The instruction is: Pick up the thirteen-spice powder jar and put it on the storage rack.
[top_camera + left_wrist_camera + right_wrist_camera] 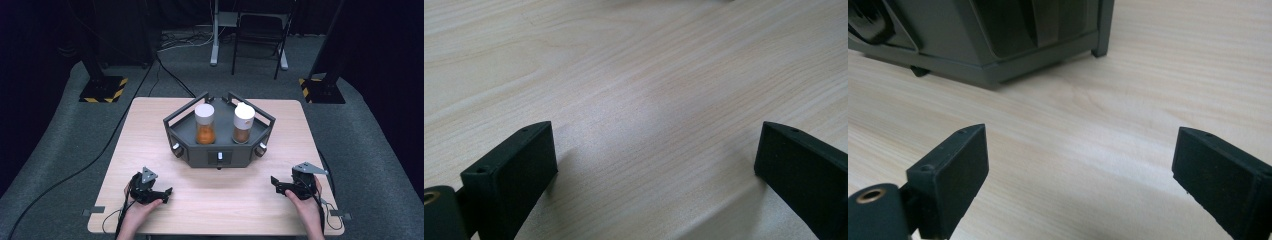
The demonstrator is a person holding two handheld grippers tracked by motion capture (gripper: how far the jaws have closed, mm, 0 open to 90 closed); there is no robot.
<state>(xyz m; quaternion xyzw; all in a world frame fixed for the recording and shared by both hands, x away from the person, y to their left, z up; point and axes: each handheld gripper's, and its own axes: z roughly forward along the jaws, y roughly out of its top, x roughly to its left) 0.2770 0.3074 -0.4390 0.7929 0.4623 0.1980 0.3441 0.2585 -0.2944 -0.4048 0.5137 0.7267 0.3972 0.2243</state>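
- The dark tray (172,131) sits mid-table and holds two white-capped jars upright, the orange jar (205,124) beside the brown jar (243,123), probably railed against tipping.
- The left gripper (167,195) rests near the tray's front-left corner, jaws spread, empty.
- The right gripper (274,182), near its front-right corner, gapes, holding nothing.

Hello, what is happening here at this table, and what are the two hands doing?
A person sits at a wooden table with a two-jaw gripper in each hand. The left gripper and the right gripper both rest low near the table's front edge, jaws open and empty. Ahead of them stands a dark grey rack holding two upright jars with white lids: an orange-filled jar on the left and a brown-filled jar on the right. Neither jar is touched.
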